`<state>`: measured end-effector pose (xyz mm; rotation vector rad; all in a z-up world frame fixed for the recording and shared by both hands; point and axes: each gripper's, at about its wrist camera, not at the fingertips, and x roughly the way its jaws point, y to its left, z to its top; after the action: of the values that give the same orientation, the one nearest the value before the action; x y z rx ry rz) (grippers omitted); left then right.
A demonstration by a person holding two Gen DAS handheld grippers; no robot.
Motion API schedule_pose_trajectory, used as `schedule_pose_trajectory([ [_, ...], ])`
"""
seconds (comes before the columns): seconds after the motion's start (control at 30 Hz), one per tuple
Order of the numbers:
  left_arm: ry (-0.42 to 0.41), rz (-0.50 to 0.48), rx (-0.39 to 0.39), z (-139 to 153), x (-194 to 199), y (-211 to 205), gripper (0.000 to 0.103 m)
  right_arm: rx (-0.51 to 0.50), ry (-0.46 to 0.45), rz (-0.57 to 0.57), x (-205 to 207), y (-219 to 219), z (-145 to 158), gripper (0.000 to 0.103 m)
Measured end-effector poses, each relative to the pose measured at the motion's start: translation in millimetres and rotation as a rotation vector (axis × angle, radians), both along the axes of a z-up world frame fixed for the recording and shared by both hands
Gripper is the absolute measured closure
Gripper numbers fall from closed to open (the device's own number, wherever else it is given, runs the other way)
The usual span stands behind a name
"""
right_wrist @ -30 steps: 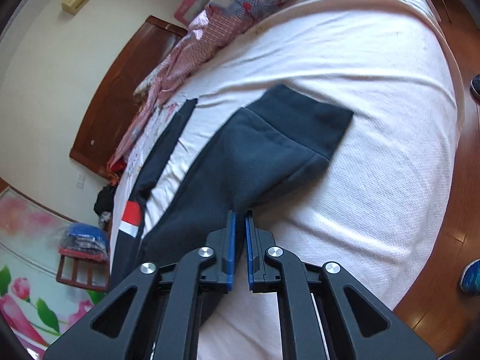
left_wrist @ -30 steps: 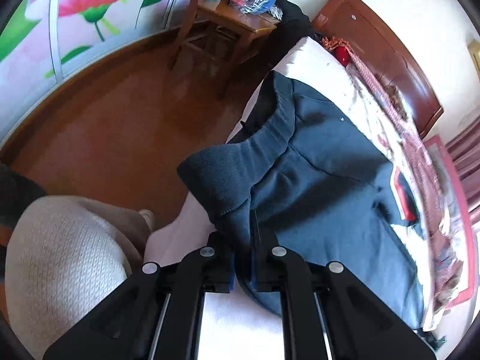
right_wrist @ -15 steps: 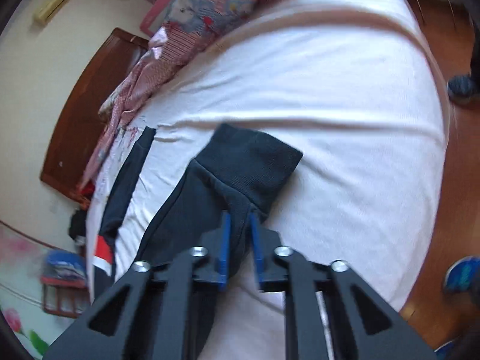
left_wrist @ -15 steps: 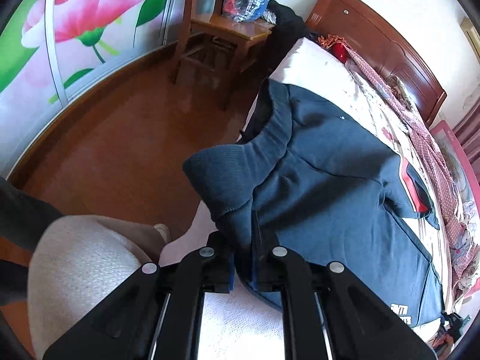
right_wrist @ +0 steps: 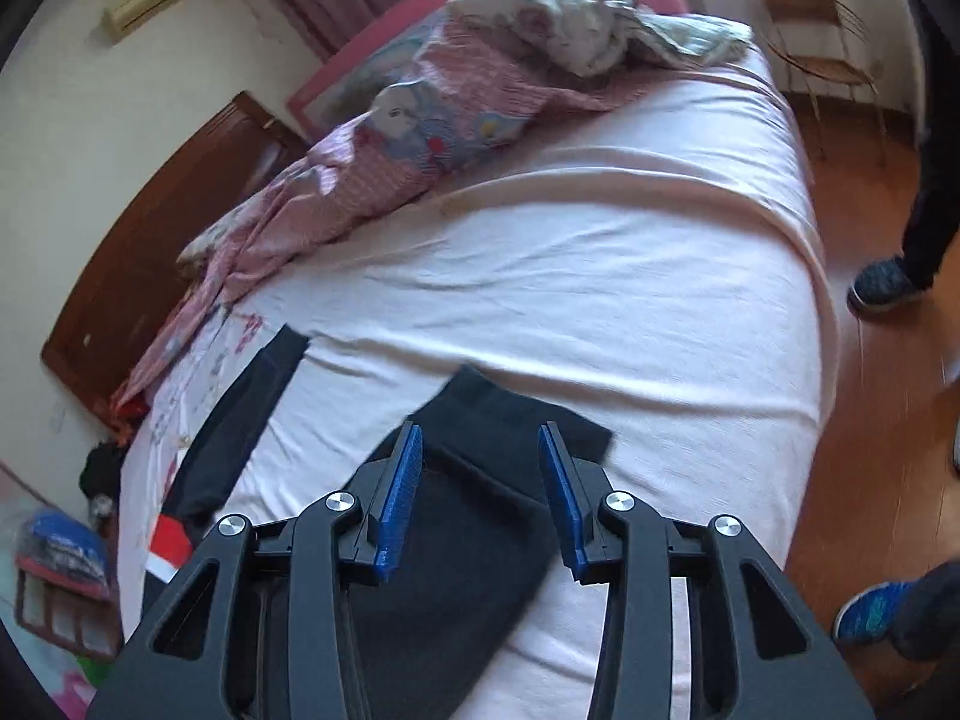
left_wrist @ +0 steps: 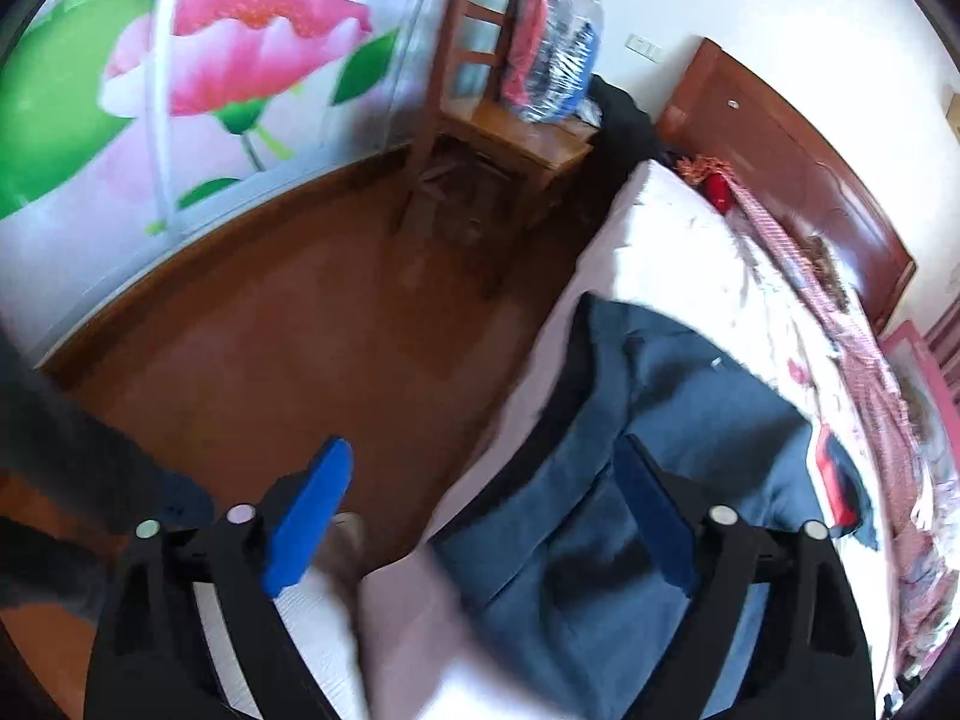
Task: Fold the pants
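Dark blue pants lie spread on the white bed sheet, waistband towards the bed's edge. My left gripper hovers above that edge, jaws opening wide, nothing pressed between the blue pads. In the right wrist view one pant leg lies flat with its cuff under my right gripper, whose jaws are opening and clear of the cloth. The other leg lies apart to the left, with a red and white patch.
A wooden chair with bagged clothes stands by the headboard. A crumpled pink quilt covers the far side of the bed. A person's shoe and a blue shoe are on the wooden floor.
Both grippers were shut on the pants and have opened and let go. Both have lifted away, and the waistband and the cuff have dropped onto the sheet.
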<state>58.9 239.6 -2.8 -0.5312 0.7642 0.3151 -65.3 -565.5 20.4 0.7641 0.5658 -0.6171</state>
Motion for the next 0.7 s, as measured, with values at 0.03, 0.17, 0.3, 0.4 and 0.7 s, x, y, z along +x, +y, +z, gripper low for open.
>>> schedule_pose_trajectory([
  [0.03,-0.004,-0.003,-0.003,1.5,18.6,-0.3,0.013,0.008,-0.003,0.047,15.6,7.1,1.4,0.063],
  [0.17,0.036,-0.044,0.040,-3.6,92.1,-10.6,0.011,0.064,-0.007,0.217,88.8,43.3,-7.1,0.063],
  [0.3,0.097,-0.121,0.070,-16.7,164.6,-23.6,0.009,0.148,0.041,0.319,151.1,75.3,-29.9,0.063],
  [0.4,0.172,-0.145,0.057,-32.9,210.6,-23.4,0.009,0.227,0.050,0.343,179.7,91.1,-48.2,0.063],
  [0.7,0.248,-0.207,-0.052,-72.8,270.8,-13.3,0.014,0.269,0.012,0.410,185.2,153.6,-70.6,0.063],
])
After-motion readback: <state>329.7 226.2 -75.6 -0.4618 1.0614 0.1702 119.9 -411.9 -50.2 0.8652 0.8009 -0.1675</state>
